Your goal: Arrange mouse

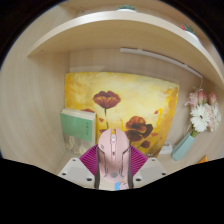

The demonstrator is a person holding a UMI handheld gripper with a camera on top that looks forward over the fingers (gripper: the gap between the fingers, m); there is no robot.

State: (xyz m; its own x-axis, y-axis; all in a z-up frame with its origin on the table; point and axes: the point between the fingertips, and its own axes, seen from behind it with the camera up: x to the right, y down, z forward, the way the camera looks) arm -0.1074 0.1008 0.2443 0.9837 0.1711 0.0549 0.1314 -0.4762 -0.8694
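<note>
Tongs (113, 172) are closed on the pink mouse (113, 158), both pads pressing its sides, carried above the counter (40, 150) before a flower painting (120, 100). Pickup looks done; placing remains.

No words, numbers, brands or signs to read anywhere. Nothing written on the pink mouse (113, 155), nothing on the green book (77, 124), nothing on the flower painting (122, 104).
</note>
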